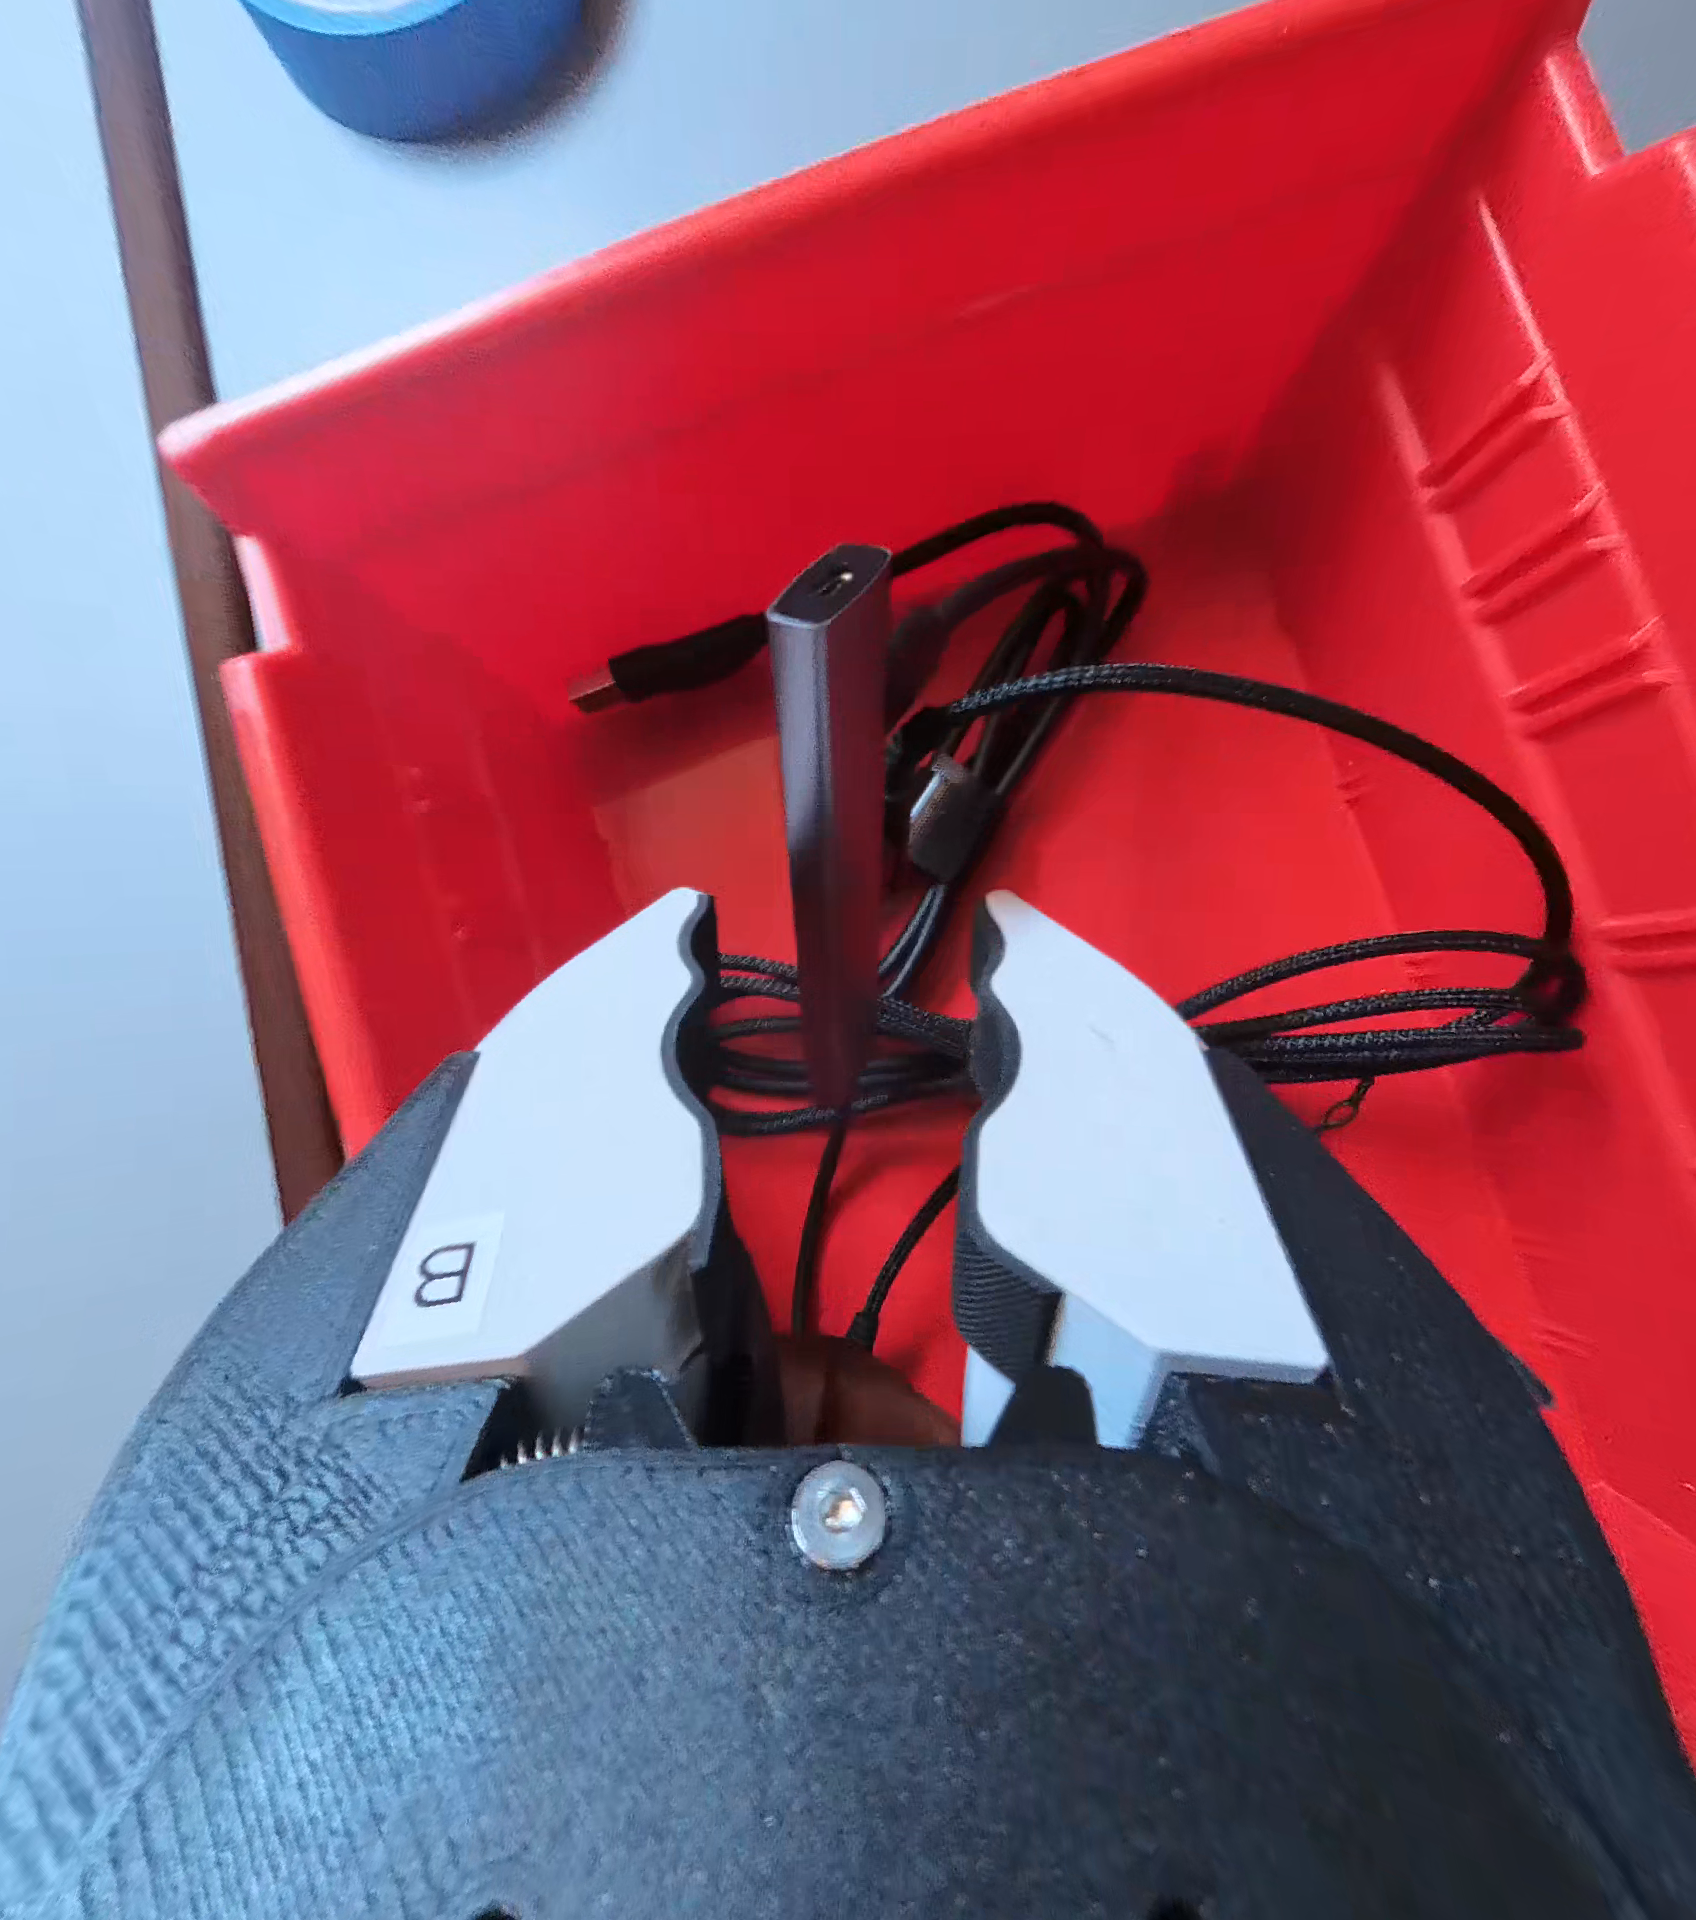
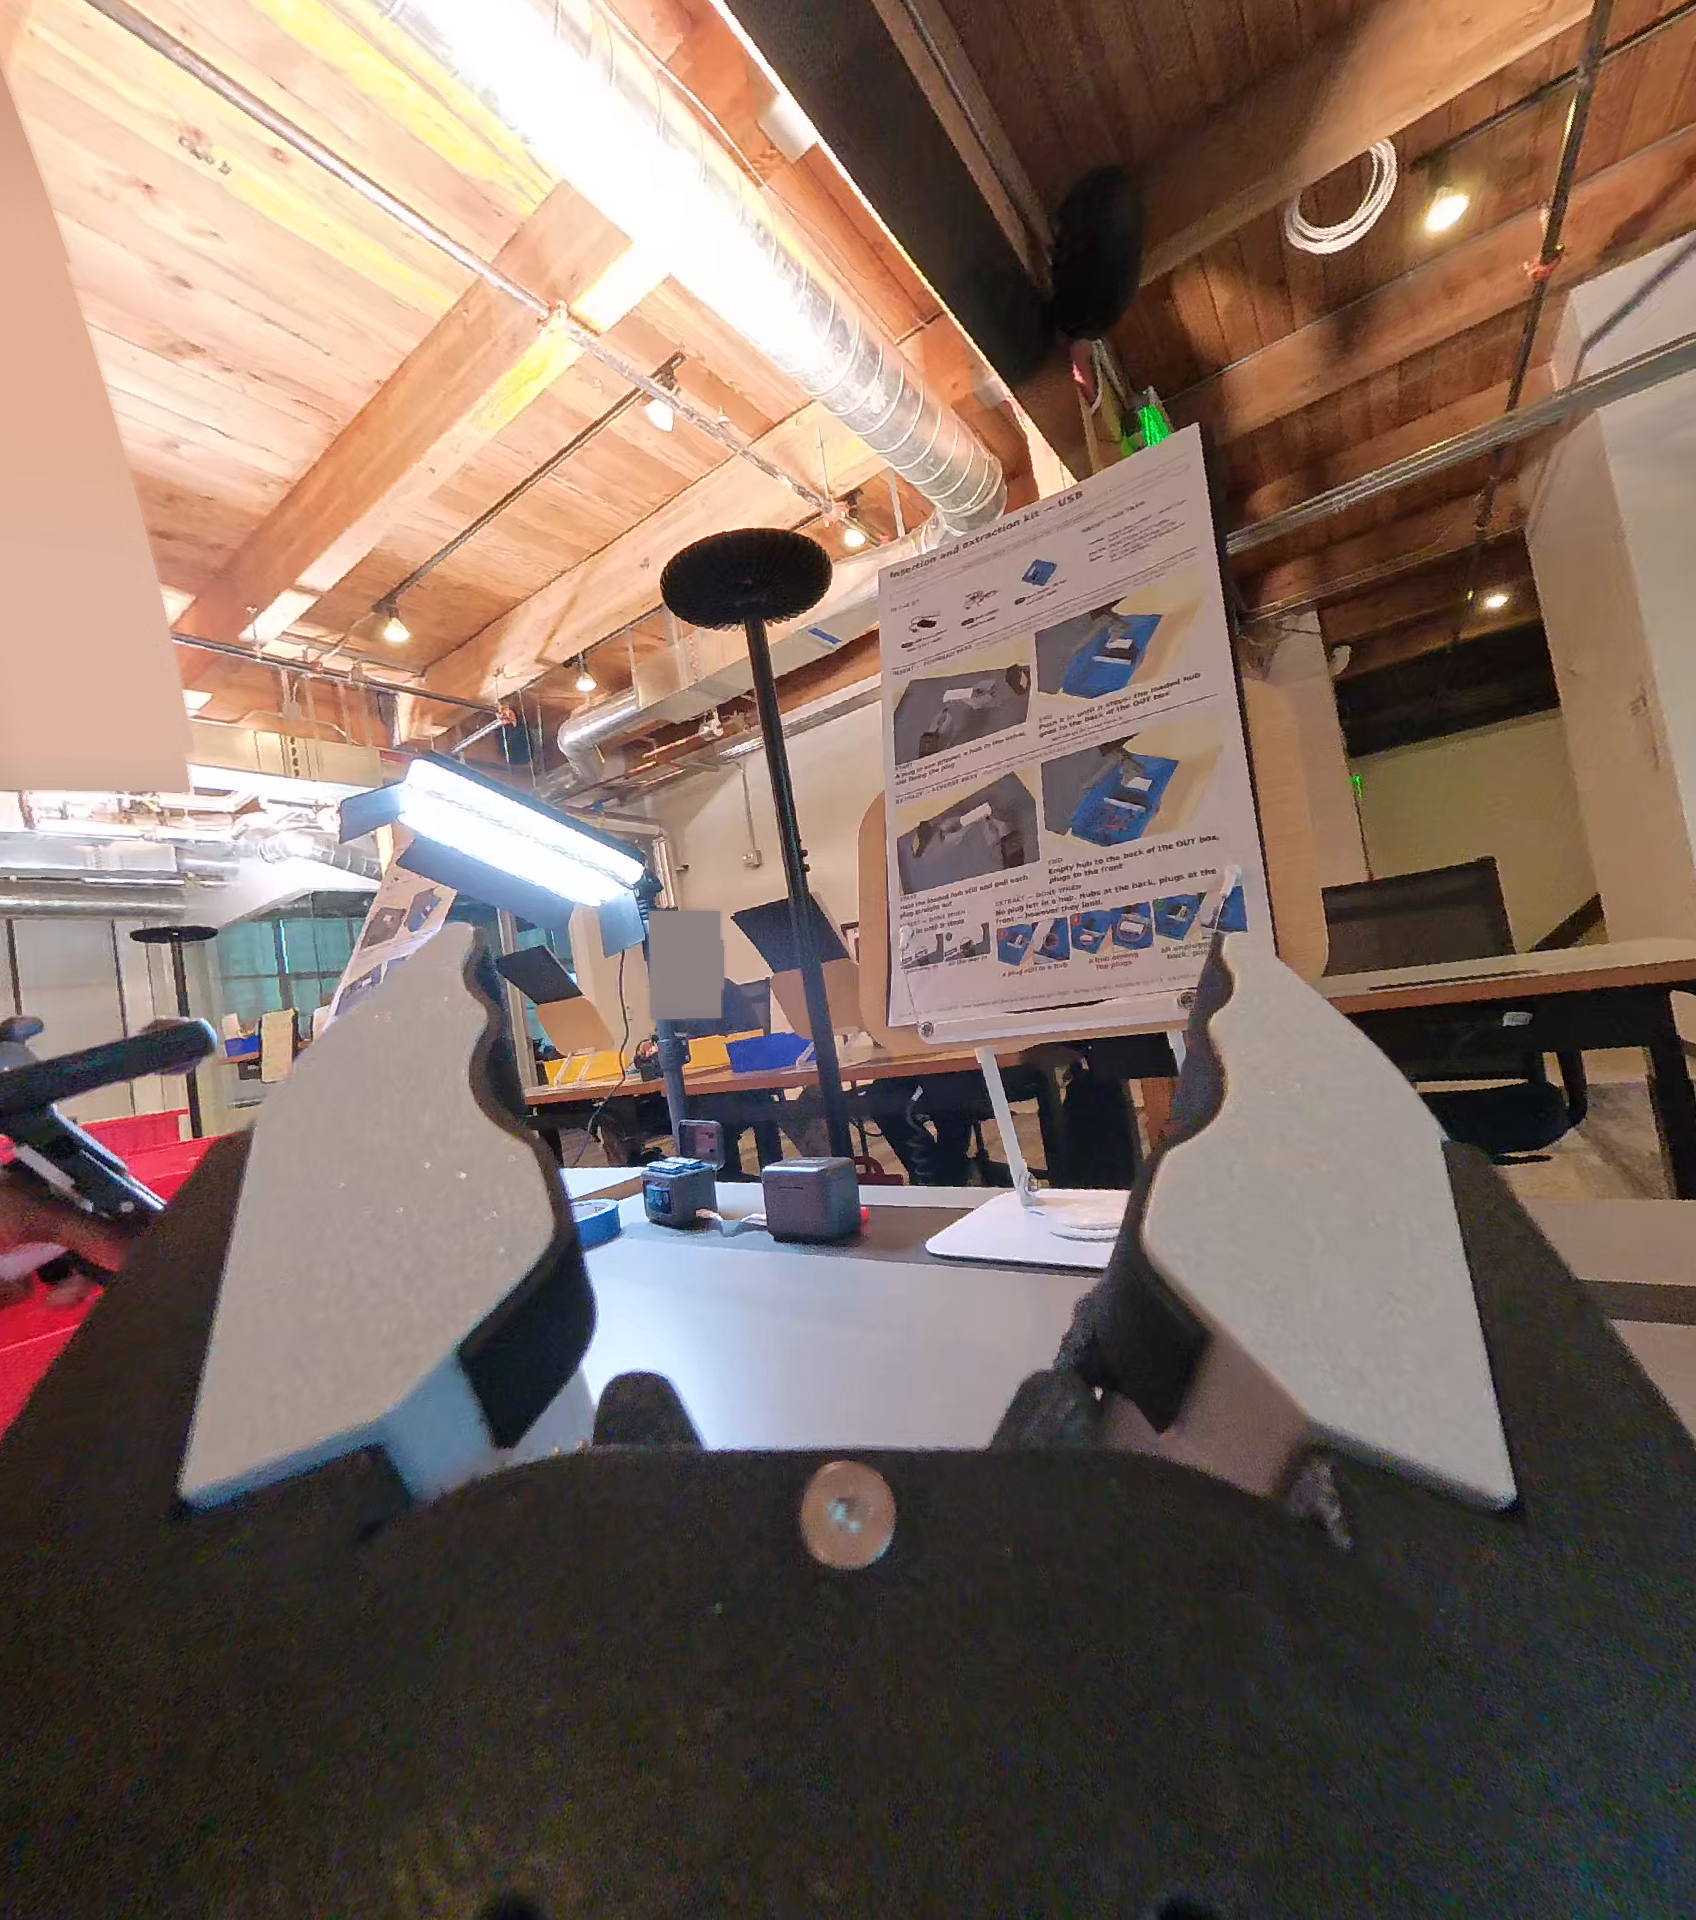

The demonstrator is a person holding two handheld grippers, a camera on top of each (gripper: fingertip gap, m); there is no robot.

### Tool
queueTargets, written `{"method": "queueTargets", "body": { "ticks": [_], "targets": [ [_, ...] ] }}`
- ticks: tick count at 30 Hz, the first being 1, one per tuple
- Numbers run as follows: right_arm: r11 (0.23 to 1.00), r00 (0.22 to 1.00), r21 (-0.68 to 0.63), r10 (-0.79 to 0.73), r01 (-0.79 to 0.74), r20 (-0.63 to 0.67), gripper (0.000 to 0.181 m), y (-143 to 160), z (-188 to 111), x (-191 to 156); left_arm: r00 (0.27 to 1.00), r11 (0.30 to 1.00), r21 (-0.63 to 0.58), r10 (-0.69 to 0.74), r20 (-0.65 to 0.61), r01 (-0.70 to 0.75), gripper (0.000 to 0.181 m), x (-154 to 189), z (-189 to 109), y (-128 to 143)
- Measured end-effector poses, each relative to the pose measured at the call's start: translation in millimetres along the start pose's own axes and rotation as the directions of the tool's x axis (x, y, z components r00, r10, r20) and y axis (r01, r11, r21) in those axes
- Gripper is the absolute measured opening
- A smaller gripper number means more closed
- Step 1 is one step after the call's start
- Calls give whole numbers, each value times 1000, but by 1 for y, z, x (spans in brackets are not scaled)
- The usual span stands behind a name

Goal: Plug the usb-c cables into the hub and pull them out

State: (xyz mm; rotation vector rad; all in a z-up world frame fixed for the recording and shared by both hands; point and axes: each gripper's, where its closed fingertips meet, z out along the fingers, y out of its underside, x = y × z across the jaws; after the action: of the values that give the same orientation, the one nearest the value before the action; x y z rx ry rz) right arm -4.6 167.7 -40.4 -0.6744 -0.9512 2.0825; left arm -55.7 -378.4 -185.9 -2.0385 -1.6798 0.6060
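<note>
In the left wrist view a red bin [image 1: 927, 343] holds a tangle of black braided cables [image 1: 1343, 1018]. A slim dark grey hub [image 1: 828, 790] lies over them, with its USB-C port at the far end. A USB-A plug [image 1: 605, 686] lies to its left and a USB-C plug [image 1: 943, 821] to its right. My left gripper [image 1: 846, 904] is open over the bin. The hub's near end sits between the jaws, and neither finger touches it. My right gripper [image 2: 844, 940] is open and empty, tilted up from the table toward the room.
A blue tape roll [image 1: 418, 62] sits on the grey table beyond the bin, next to a brown wooden strip [image 1: 169, 416]. In the right wrist view the table [image 2: 823, 1320] carries the tape [image 2: 600, 1216], two small cubes [image 2: 808, 1195] and a sheet on a stand [image 2: 1062, 748]. The grippers' ends are close to 55 cm from one another.
</note>
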Motion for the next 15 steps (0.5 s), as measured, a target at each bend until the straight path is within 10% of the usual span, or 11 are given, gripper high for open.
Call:
{"method": "queueTargets", "body": {
  "ticks": [7, 15],
  "targets": [
    [1000, 1000, -17, -7, 7, -3, 121, 3, 1, 0, 993, 989, 150, 6, -118, 12, 10, 14, -11, -18],
    [1000, 1000, -24, -7, 7, -5, 120, 5, 1, 1, 984, 856, 486, 132, 122, -175, 9, 24, -136, -91]
  ]
}}
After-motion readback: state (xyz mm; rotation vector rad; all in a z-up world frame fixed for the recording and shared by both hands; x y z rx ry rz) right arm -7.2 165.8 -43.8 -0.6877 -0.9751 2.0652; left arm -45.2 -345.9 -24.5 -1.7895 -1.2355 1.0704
